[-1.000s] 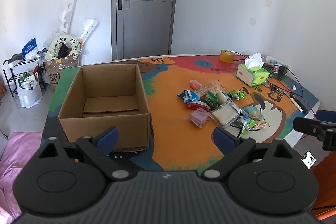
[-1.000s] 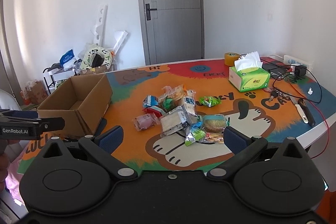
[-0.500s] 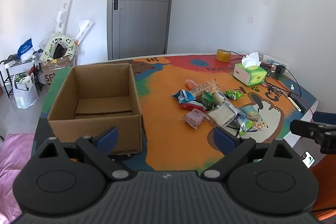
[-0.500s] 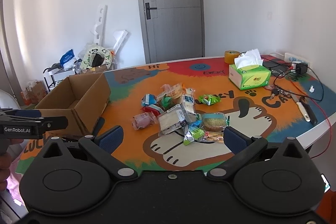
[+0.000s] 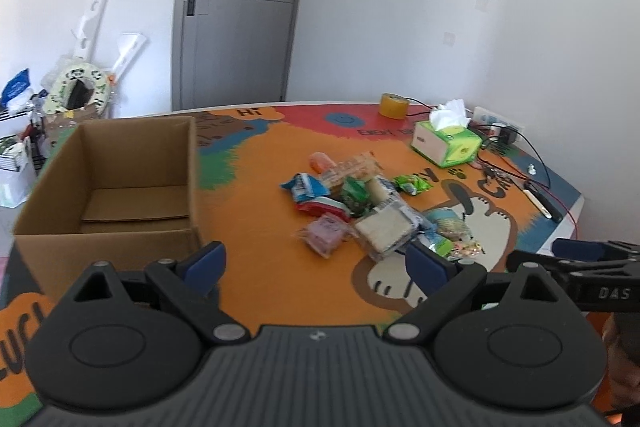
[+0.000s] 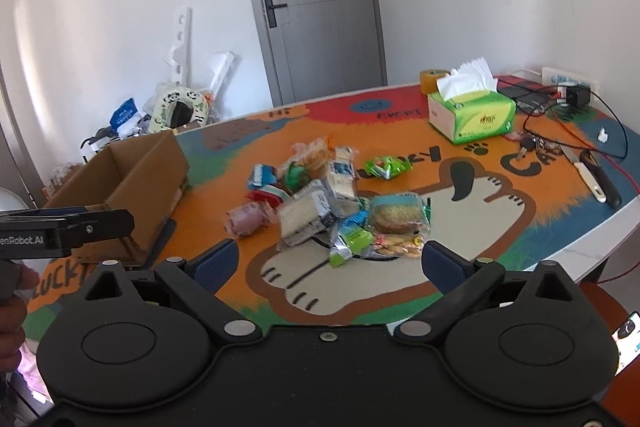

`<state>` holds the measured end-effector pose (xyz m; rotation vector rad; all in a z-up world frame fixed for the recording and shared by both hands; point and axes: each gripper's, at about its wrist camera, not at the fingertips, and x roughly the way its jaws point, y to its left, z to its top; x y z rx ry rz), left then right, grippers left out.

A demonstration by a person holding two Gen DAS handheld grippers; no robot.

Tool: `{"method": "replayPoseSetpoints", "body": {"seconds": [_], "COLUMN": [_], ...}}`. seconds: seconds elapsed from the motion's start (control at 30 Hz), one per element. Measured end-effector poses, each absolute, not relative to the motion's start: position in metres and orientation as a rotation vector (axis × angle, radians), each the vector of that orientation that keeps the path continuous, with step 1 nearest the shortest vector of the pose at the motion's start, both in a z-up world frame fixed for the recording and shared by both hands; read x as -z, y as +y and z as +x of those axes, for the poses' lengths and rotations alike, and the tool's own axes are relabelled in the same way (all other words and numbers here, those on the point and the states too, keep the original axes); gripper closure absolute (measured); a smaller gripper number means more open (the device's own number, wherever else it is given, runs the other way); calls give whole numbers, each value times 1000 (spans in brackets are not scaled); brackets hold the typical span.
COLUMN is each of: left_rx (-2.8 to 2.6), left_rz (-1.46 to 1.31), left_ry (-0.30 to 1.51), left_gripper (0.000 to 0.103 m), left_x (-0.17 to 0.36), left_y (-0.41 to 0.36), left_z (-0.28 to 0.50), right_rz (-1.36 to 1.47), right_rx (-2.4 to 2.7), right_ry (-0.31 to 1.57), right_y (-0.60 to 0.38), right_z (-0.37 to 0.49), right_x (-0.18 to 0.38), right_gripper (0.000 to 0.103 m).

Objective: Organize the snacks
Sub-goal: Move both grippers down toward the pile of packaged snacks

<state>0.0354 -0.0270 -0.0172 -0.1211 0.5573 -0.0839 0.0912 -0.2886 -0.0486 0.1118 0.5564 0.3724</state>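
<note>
The snack pile (image 6: 332,195) lies mid-counter, ahead of both grippers' spread, empty jaws. The cardboard box (image 5: 116,183) stands by the left edge of the colourful counter (image 5: 260,279). A grey door (image 6: 320,7) is behind.

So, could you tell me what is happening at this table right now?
A person holds a two-finger tool in each hand above a colourful table. The left tool and right tool are both open and hold nothing. A heap of wrapped snacks lies mid-table, and the cardboard box beside it shows no snacks inside. Sorting has not yet begun.
</note>
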Motion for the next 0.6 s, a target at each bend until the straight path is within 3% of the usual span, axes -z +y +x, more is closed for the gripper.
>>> {"method": "replayPoseSetpoints", "body": {"seconds": [0.33,0.6], "left_rx": [141,173], "left_rz": [-112,-111], "left_ry": [584,616], "left_gripper": [11,20], "left_x": [37,54], "left_y": [-51,-62], "left_z": [65,91], "right_rz": [166,202], "right_rx": [-333,-300], "right_ry": [608,647], "right_y": [-307,-317], "right_z": [120,144], "right_x": [76,95], "right_gripper": [18,18]}}
